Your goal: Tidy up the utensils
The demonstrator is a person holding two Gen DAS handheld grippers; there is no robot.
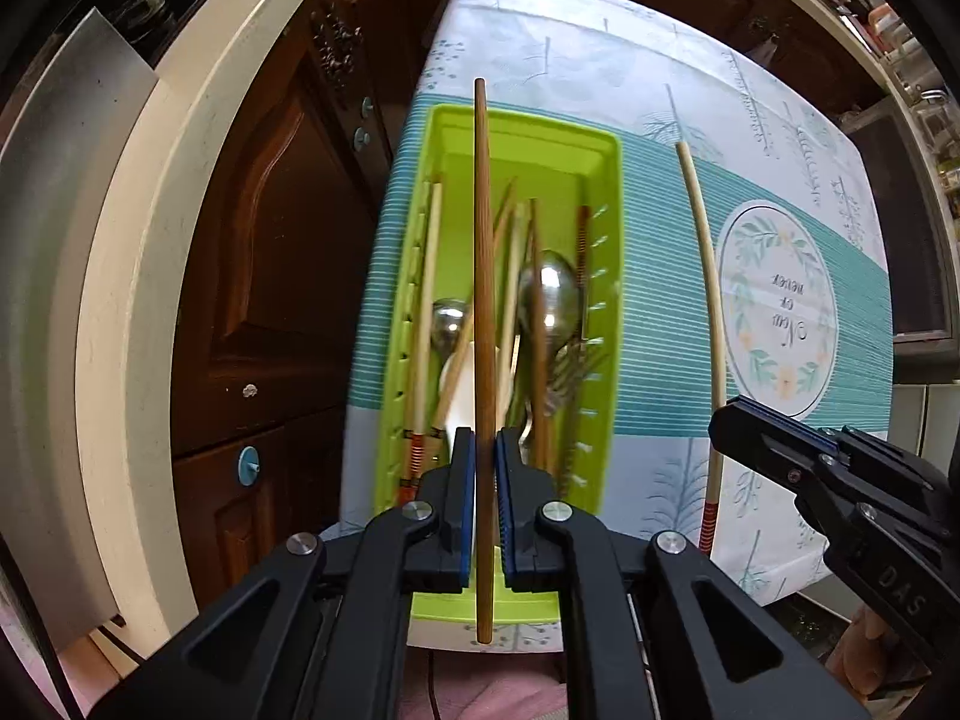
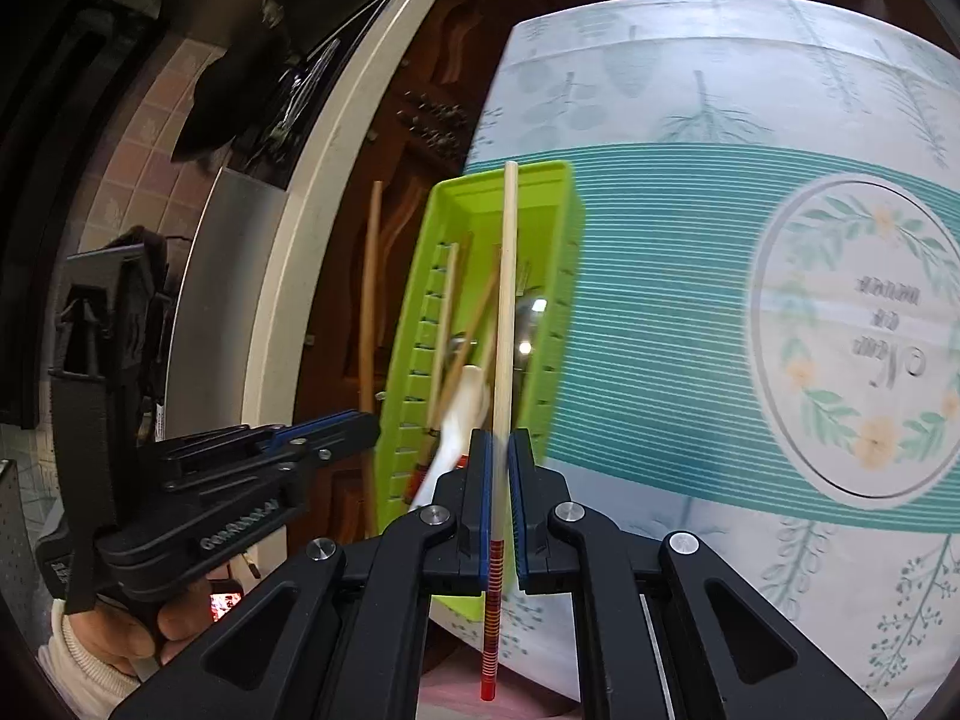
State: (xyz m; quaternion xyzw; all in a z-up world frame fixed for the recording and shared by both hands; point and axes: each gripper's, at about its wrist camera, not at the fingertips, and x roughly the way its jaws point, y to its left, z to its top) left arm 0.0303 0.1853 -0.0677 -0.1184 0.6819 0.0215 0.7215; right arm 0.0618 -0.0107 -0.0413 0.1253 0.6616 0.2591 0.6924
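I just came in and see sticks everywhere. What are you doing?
Tidying utensils. A person holds two grippers. The left gripper is shut on a brown chopstick, and the right gripper is shut on a pale chopstick with a red-striped end. Both hang over the green tray, which already holds spoons, a fork and more chopsticks.

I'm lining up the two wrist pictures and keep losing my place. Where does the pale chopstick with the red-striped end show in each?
Left wrist view: the pale chopstick runs up the right side over the tablecloth, held by the right gripper.
Right wrist view: it stands at centre, clamped in that gripper, red end nearest the camera.
Shared landmark: the green tray.
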